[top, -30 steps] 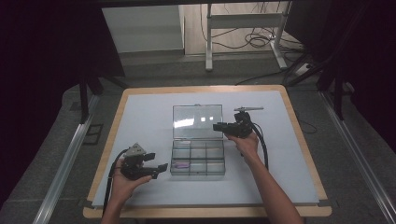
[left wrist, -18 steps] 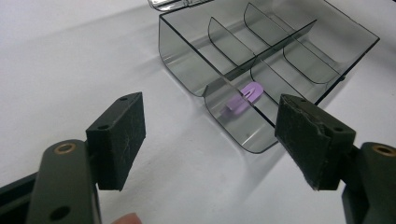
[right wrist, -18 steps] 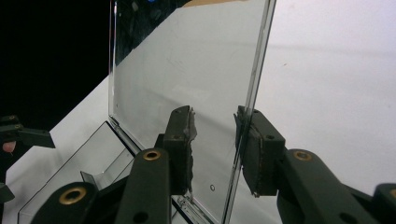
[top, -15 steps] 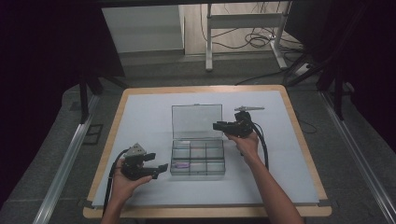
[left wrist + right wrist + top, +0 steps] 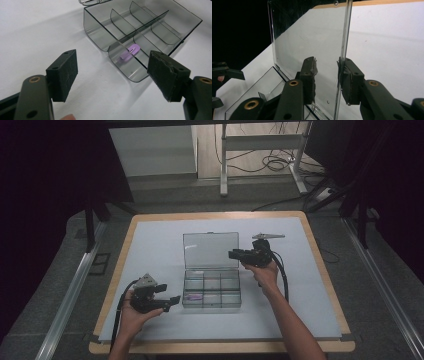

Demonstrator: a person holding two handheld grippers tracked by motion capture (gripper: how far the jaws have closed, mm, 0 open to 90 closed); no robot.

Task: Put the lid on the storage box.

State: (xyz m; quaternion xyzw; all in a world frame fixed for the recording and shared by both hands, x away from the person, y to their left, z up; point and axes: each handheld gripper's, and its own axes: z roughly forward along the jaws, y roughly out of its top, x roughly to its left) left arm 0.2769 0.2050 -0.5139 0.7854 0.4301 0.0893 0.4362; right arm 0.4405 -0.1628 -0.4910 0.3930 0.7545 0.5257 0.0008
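A clear smoky compartment box (image 5: 212, 290) (image 5: 140, 27) lies mid-table with its lid (image 5: 210, 249) (image 5: 312, 37) raised upright. A small purple piece (image 5: 194, 297) (image 5: 130, 51) rests in its front left compartment. My right gripper (image 5: 233, 254) (image 5: 327, 75) straddles the lid's right edge: one pad lies against the rim, and a gap shows at the other pad. My left gripper (image 5: 169, 293) (image 5: 112, 72) hovers just left of the box, jaws wide open and empty, pointed at the purple piece.
The box sits on a pale mat (image 5: 160, 250) over a wooden table (image 5: 125, 245). A flat grey metal piece (image 5: 268, 236) lies behind my right hand. Beyond the table stand a desk frame and cables on the floor (image 5: 270, 165).
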